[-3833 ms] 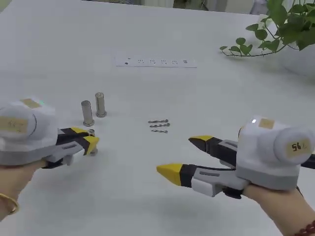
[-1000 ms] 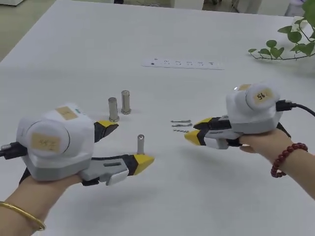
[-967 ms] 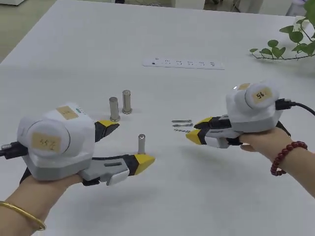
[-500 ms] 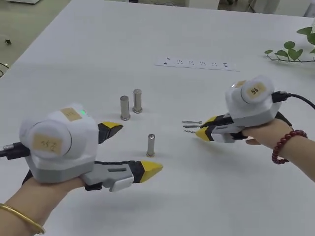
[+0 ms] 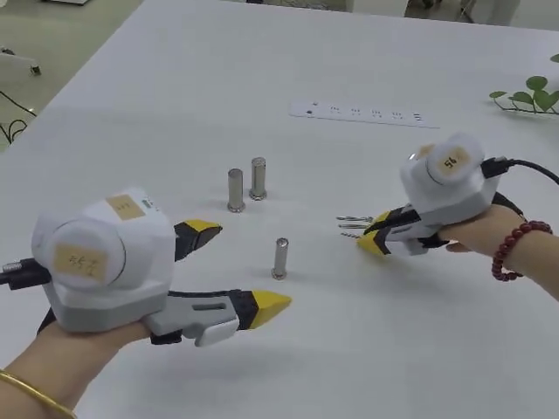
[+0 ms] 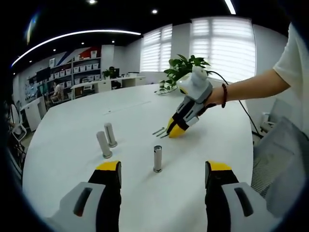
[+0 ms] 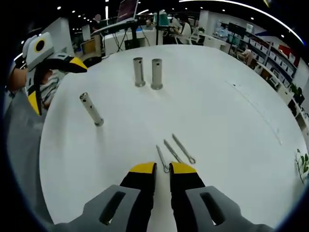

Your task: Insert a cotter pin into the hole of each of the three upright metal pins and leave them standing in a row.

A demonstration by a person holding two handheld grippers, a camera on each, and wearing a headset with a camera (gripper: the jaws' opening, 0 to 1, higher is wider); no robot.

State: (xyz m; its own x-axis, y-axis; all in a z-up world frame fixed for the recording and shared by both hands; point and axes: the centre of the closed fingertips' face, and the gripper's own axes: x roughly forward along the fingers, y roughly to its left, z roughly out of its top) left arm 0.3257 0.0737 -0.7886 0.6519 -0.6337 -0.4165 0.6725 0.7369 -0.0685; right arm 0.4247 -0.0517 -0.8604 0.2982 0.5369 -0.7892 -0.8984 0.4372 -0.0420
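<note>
Holding wide apart, the jaws of the left gripper (image 5: 247, 264) grasp nothing; in the left gripper view the left gripper (image 6: 164, 169) has one upright metal pin, the lone pin (image 6: 157, 158), standing at 12 o'clock just beyond its yellow tips, apart from both. In the head view that lone pin (image 5: 280, 257) stands at about 5 o'clock from the other two metal pins, the pair (image 5: 246, 183), which stand upright just beside each other on the white surface (image 5: 131, 113).

Three cotter pins (image 5: 354, 225) lie flat side by side at about 2 o'clock from the lone pin, well apart from all the metal pins. The right gripper (image 5: 371, 234) sits low at their 4 o'clock end. In the right gripper view the jaws of the right gripper (image 7: 162, 169) are drawn nearly together with a slim gap left between the tips; the near end of one of the cotter pins (image 7: 174, 150) lies at that gap, and the jaws are not clamped on it. From there the pair (image 7: 147, 72) stands at 12 o'clock and the lone pin (image 7: 91, 108) at 10 o'clock.

A white power strip (image 5: 362, 113) lies at 12 o'clock from the cotter pins, and a leafy plant (image 5: 528, 94) reaches in at 2 o'clock.
</note>
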